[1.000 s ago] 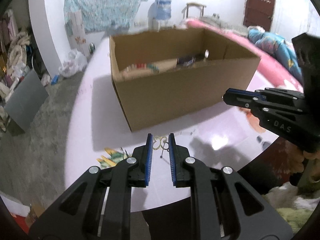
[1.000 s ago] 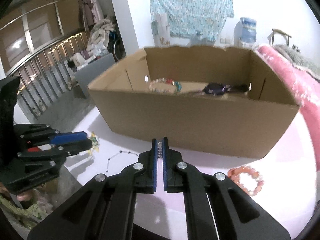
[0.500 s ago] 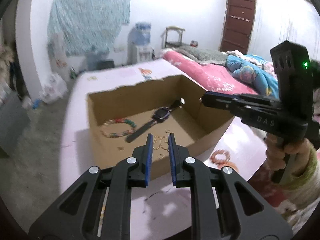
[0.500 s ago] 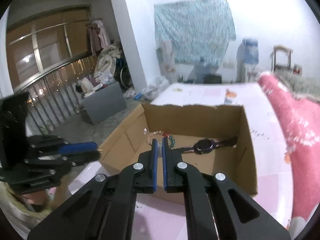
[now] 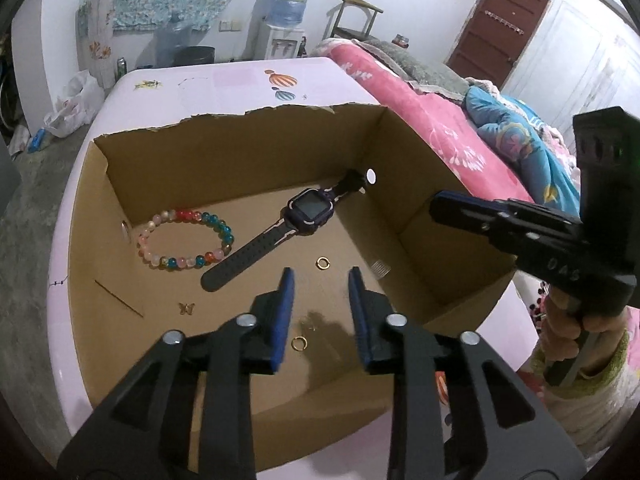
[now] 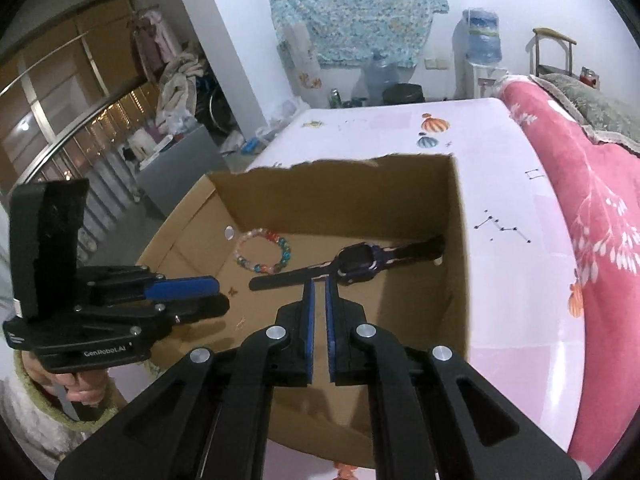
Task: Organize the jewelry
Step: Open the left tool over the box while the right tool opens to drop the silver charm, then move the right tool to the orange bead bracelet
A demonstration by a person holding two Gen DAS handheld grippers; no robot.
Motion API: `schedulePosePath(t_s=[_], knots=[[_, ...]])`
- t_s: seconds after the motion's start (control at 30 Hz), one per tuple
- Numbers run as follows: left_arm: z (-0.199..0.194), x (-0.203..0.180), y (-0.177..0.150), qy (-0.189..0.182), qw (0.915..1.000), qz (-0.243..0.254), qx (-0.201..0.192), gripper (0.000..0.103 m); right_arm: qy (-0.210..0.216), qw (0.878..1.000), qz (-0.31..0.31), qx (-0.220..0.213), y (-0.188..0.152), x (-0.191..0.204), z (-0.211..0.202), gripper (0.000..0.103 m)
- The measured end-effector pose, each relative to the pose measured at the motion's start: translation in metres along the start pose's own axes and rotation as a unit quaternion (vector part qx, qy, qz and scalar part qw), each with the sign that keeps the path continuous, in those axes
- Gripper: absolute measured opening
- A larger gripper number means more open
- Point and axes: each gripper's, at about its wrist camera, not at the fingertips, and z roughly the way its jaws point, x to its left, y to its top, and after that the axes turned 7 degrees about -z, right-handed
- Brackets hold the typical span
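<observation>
An open cardboard box holds a multicoloured bead bracelet, a dark watch, two gold rings and a small gold butterfly piece. My left gripper hangs over the box floor. Its jaws are opening with nothing between them, and a blurred gold piece lies just below. My right gripper hovers over the box's right side. Its jaws are starting to part, showing a thin slit with nothing in it. A small silvery ribbed piece lies on the floor under it.
The box stands on a pale pink table. A bed with a pink cover runs along its right side. A water dispenser and a stool stand at the far wall, with clutter and a railing at the left.
Both grippers rose from in front of the box to above its opening. The left jaws spread and the gold butterfly piece left them. The silvery piece no longer shows at the right tips.
</observation>
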Motion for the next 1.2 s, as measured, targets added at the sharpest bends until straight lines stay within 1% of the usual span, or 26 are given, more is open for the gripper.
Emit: schedulePosePath(t_s=[0.07, 0.17, 0.27, 0.3, 0.33, 0.37, 0.4, 0.47, 0.53, 0.57, 0.63, 0.73, 0.83, 0.9, 0.97, 1.03, 1.1, 1.17, 1.2], knots=[[0.000, 0.002, 0.001, -0.006, 1.0000, -0.006, 0.000, 0.031, 0.001, 1.000, 0.008, -0.010, -0.001, -0.005, -0.007, 0.014], [-0.002, 0.005, 0.002, -0.005, 0.9999, -0.014, -0.002, 0.033, -0.005, 1.000, 0.014, -0.020, 0.001, -0.010, -0.015, 0.014], [-0.010, 0.008, 0.001, -0.002, 0.9997, -0.022, -0.012, 0.039, -0.013, 0.999, 0.018, -0.034, 0.002, -0.014, -0.027, 0.016], [-0.013, 0.009, 0.000, -0.001, 0.9996, -0.023, -0.015, 0.042, -0.017, 0.999, 0.020, -0.042, 0.001, -0.015, -0.035, 0.017], [-0.020, 0.010, -0.002, -0.001, 0.9995, -0.024, -0.022, 0.043, -0.021, 0.998, 0.022, -0.049, 0.000, -0.015, -0.041, 0.023], [-0.023, 0.010, -0.002, 0.000, 0.9994, -0.025, -0.026, 0.047, -0.024, 0.998, 0.023, -0.054, 0.000, -0.015, -0.046, 0.028], [-0.030, 0.011, -0.004, 0.003, 0.9991, -0.026, -0.032, 0.051, -0.029, 0.997, 0.024, -0.061, -0.002, -0.016, -0.052, 0.029], [-0.043, 0.011, -0.008, 0.005, 0.9987, -0.024, -0.045, 0.056, -0.037, 0.996, 0.028, -0.073, -0.007, -0.016, -0.066, 0.034], [-0.059, 0.012, -0.014, 0.013, 0.9978, -0.019, -0.061, 0.064, -0.049, 0.994, 0.036, -0.086, -0.015, -0.017, -0.082, 0.038], [-0.066, 0.011, -0.017, 0.016, 0.9974, -0.017, -0.069, 0.066, -0.054, 0.994, 0.041, -0.090, -0.019, -0.017, -0.089, 0.038], [-0.083, 0.011, -0.025, 0.021, 0.9962, -0.011, -0.083, 0.075, -0.066, 0.992, 0.050, -0.095, -0.027, -0.019, -0.100, 0.039], [-0.106, 0.012, -0.040, 0.019, 0.9949, -0.006, -0.098, 0.084, -0.086, 0.989, 0.070, -0.098, -0.046, -0.023, -0.116, 0.039], [-0.119, 0.014, -0.061, 0.016, 0.9958, 0.006, -0.090, 0.088, -0.091, 0.987, 0.101, -0.081, -0.071, -0.030, -0.118, 0.039], [-0.119, 0.013, -0.078, 0.007, 0.9977, 0.019, -0.064, 0.089, -0.087, 0.987, 0.124, -0.055, -0.089, -0.036, -0.108, 0.039], [-0.115, 0.013, -0.093, 0.007, 0.9987, 0.025, -0.045, 0.090, -0.078, 0.986, 0.144, -0.023, -0.106, -0.042, -0.090, 0.039], [-0.104, 0.016, -0.109, 0.013, 0.9994, 0.022, -0.025, 0.090, -0.070, 0.985, 0.157, 0.015, -0.122, -0.044, -0.068, 0.039], [-0.086, 0.021, -0.123, 0.029, 0.9995, 0.010, -0.001, 0.090, -0.065, 0.984, 0.160, 0.041, -0.133, -0.043, -0.050, 0.039], [-0.070, 0.026, -0.133, 0.043, 0.9989, -0.002, 0.016, 0.090, -0.074, 0.985, 0.147, 0.060, -0.139, -0.040, -0.037, 0.039], [-0.062, 0.029, -0.137, 0.049, 0.9985, -0.008, 0.022, 0.090, -0.086, 0.985, 0.132, 0.071, -0.140, -0.036, -0.030, 0.038]])
